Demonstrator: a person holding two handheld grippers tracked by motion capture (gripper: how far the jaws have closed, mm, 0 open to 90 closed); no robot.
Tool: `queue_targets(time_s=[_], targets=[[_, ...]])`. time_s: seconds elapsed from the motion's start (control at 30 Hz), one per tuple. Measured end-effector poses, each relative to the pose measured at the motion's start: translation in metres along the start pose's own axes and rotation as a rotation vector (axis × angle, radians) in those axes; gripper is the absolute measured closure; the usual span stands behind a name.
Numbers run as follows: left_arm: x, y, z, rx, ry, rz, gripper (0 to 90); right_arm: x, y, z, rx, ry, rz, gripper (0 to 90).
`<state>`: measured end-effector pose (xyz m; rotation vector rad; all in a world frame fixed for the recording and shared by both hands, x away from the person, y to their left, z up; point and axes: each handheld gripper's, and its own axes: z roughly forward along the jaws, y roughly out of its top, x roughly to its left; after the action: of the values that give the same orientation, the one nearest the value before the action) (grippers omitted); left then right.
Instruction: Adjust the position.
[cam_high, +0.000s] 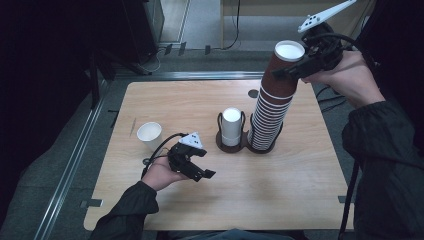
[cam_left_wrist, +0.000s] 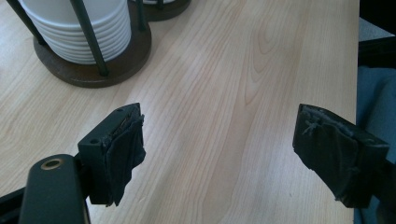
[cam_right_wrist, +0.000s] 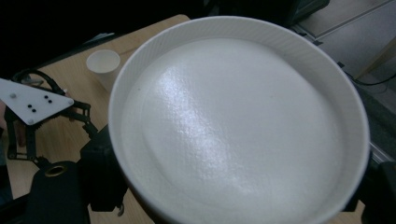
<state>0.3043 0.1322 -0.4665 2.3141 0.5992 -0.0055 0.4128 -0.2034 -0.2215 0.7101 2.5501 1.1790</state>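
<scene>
Near the person, the left gripper (cam_high: 196, 167) hovers low over the table (cam_high: 300, 170), its jaws released and nothing between them; its own view shows bare wood between the pads, and just beyond, a short pile of white cups (cam_left_wrist: 79, 28) in a round holder (cam_left_wrist: 135, 51). Farther away, the right gripper (cam_high: 287, 70) grasps the top cup (cam_high: 286, 62) of the tall brown stack (cam_high: 270, 115), which stands in the second holder. The right gripper view shows the cup's white, shiny inside (cam_right_wrist: 238, 126), while the high view shows its brown outside. A single white cup (cam_high: 149, 135) stands apart at the left.
</scene>
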Motion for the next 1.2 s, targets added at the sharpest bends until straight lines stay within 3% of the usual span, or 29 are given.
queue_targets(time_s=[0.33, 0.57, 0.67, 0.83, 0.93, 1.03, 1.13, 1.2], targets=[[0.001, -0.002, 0.001, 0.004, 0.008, 0.001, 16.3, 0.0, 0.018, -0.018, -0.007, 0.007, 0.045, 19.8], [0.004, -0.002, 0.0, -0.006, 0.025, -0.014, 17.0, 0.005, 0.034, -0.034, -0.027, -0.008, 0.03, 19.7], [0.006, -0.003, -0.004, -0.035, 0.021, -0.043, 17.1, 0.012, 0.045, -0.044, -0.036, -0.035, 0.021, 19.8], [0.007, -0.003, -0.006, -0.049, 0.015, -0.07, 17.2, 0.019, 0.056, -0.061, -0.072, -0.031, 0.012, 20.0], [0.01, -0.004, -0.009, -0.077, 0.002, -0.098, 23.4, 0.032, 0.064, -0.07, -0.078, 0.002, -0.01, 20.0], [0.011, -0.005, -0.011, -0.095, -0.009, -0.113, 23.3, 0.045, 0.067, -0.071, -0.07, 0.016, -0.052, 19.9], [0.013, -0.005, -0.013, -0.099, 0.0, -0.125, 23.5, 0.052, 0.065, -0.068, -0.066, 0.027, -0.063, 19.9], [0.014, -0.006, -0.014, -0.11, -0.005, -0.139, 31.6, 0.06, 0.06, -0.062, -0.055, 0.082, -0.054, 20.0]])
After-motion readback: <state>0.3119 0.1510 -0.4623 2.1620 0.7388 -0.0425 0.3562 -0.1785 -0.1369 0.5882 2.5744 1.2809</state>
